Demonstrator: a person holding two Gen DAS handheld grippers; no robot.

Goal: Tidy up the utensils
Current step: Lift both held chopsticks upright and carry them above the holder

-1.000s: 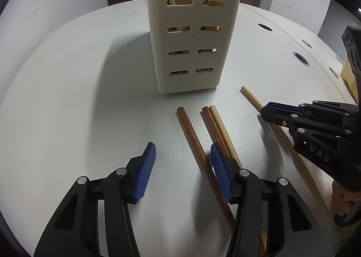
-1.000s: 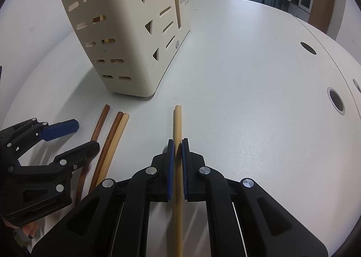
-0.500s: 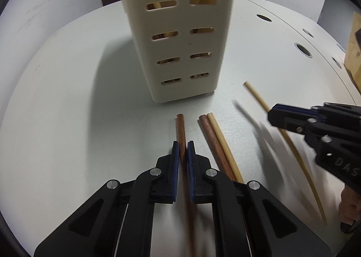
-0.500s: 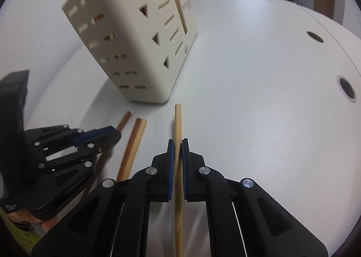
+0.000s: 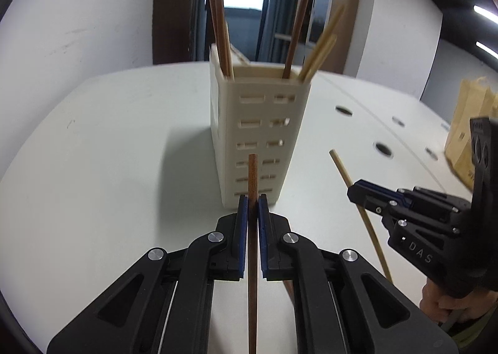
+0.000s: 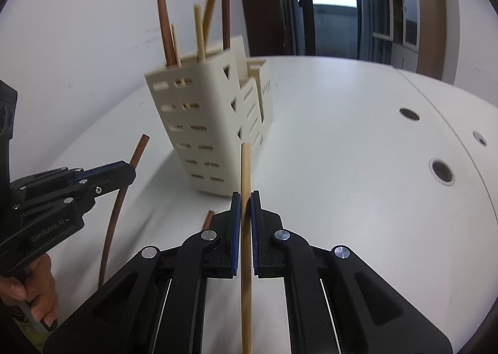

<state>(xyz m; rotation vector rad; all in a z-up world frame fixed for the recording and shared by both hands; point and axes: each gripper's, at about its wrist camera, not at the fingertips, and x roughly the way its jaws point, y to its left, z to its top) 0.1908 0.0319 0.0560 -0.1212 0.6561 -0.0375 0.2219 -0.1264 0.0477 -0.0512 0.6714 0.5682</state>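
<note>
**A:** Where are the chopsticks?

**B:** My left gripper (image 5: 252, 207) pinches the dark chopstick (image 5: 252, 229); my right gripper (image 6: 246, 207) pinches the pale chopstick (image 6: 245, 214). Both are clear of the table (image 6: 358, 167), near the holder (image 5: 258, 136).

**A:** Advice?

**B:** I'd tip each upright and enter above the holder's rim, avoiding the standing sticks. There's open room to the right.

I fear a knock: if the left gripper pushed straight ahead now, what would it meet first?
Probably the holder: the left gripper and its brown chopstick point at its slotted front wall, low down. Depth is unclear.
</note>
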